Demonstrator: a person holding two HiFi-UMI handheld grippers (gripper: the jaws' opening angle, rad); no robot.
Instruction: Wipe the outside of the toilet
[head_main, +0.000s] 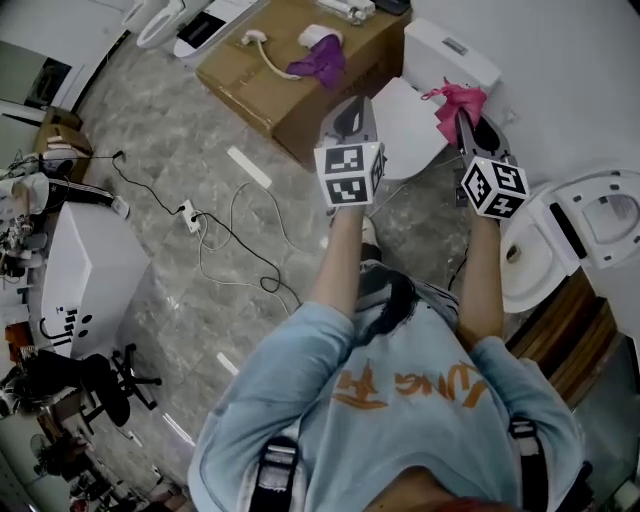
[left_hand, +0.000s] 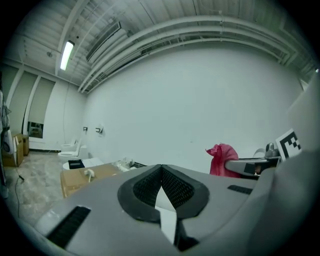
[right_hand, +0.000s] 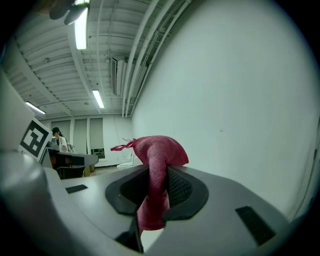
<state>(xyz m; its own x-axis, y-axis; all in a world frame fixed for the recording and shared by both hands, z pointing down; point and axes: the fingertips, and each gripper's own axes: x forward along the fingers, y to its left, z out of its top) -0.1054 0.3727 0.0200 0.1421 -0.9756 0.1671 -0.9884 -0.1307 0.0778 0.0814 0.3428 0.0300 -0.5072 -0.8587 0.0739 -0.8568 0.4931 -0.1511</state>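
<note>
The white toilet (head_main: 412, 118) stands against the wall straight ahead, lid down, with its tank (head_main: 451, 52) behind. My right gripper (head_main: 463, 118) hovers over the toilet's right side, shut on a pink cloth (head_main: 455, 102). In the right gripper view the pink cloth (right_hand: 157, 165) bunches up between the jaws of the right gripper (right_hand: 159, 175) and hangs below them. My left gripper (head_main: 351, 112) is held level to the left of it, above the lid's edge. In its own view the left gripper (left_hand: 161, 174) is shut with nothing in it, and the pink cloth (left_hand: 222, 159) shows off to the right.
A cardboard box (head_main: 283, 72) with a purple cloth (head_main: 322, 61) on it lies left of the toilet. A second toilet (head_main: 573, 238) stands at the right. Cables (head_main: 232, 243) trail over the marble floor. A white fixture (head_main: 88, 272) and an office chair (head_main: 95, 384) are at the left.
</note>
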